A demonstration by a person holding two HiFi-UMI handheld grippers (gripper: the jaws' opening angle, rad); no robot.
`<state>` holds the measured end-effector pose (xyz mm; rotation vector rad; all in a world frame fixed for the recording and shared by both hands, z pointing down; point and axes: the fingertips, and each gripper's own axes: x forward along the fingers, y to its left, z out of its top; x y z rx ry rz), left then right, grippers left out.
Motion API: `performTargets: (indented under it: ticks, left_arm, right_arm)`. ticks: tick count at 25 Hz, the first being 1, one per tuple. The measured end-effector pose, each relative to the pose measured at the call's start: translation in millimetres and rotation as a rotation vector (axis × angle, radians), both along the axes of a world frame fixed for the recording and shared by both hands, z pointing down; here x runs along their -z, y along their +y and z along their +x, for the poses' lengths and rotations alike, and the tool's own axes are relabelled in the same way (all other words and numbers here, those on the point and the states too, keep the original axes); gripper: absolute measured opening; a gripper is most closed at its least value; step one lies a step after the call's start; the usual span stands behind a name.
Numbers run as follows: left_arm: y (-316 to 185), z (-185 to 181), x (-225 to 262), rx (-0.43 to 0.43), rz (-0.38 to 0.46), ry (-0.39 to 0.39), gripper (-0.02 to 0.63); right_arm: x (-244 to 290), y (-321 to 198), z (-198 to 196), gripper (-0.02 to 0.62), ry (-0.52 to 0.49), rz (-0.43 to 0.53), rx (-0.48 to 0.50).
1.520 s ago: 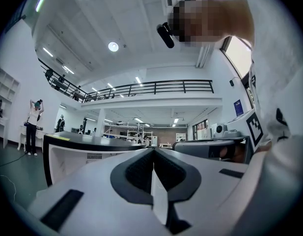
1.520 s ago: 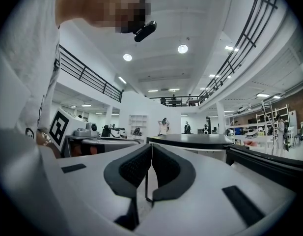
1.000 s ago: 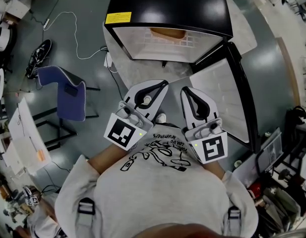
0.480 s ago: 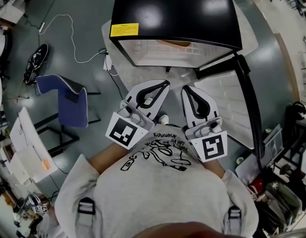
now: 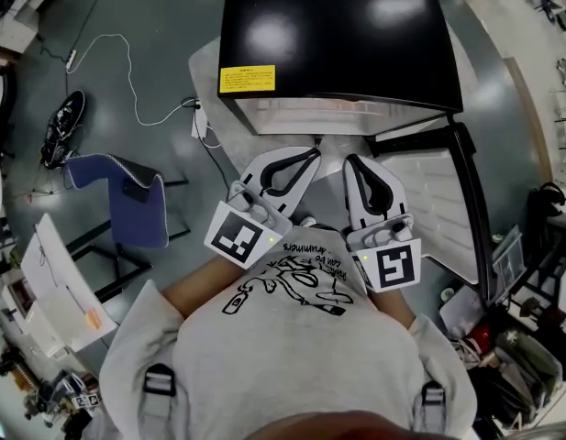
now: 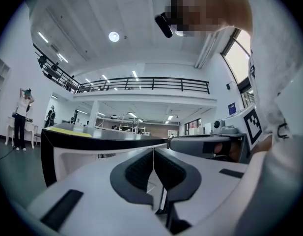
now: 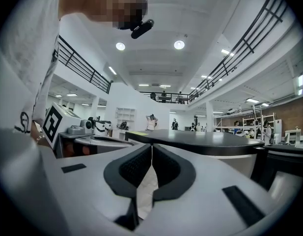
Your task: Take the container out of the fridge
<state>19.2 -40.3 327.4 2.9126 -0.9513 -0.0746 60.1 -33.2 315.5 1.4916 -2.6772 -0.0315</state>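
Two white hand-held tongs, the left gripper (image 5: 310,154) and the right gripper (image 5: 352,161), are pressed shut on nothing, side by side just before the open black-topped fridge (image 5: 338,35). Its white-lined door (image 5: 429,191) swings right over the glossy grey floor (image 5: 163,26). No view shows the container.

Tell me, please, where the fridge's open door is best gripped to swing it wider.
Probably the door's free end, nearest you and farthest from its hinge at the fridge. It's a thin upright slab, so straddle that edge, coming from the white-lined inner side with the right gripper, opened first.
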Motion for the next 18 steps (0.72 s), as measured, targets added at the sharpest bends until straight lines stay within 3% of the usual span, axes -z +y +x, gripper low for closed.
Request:
performTargets:
  ticks: [8,18]
  left_arm:
    - [-13,3,-6,-0.014,-0.015,0.001,0.015]
    - [-37,10,-26,0.042,-0.089,0.001,0.022]
  right_arm:
    - [-16,-3,2,0.028,0.015,-0.053,0.003]
    - [-25,-22,21,0.028,0.028,-0.059,0.012]
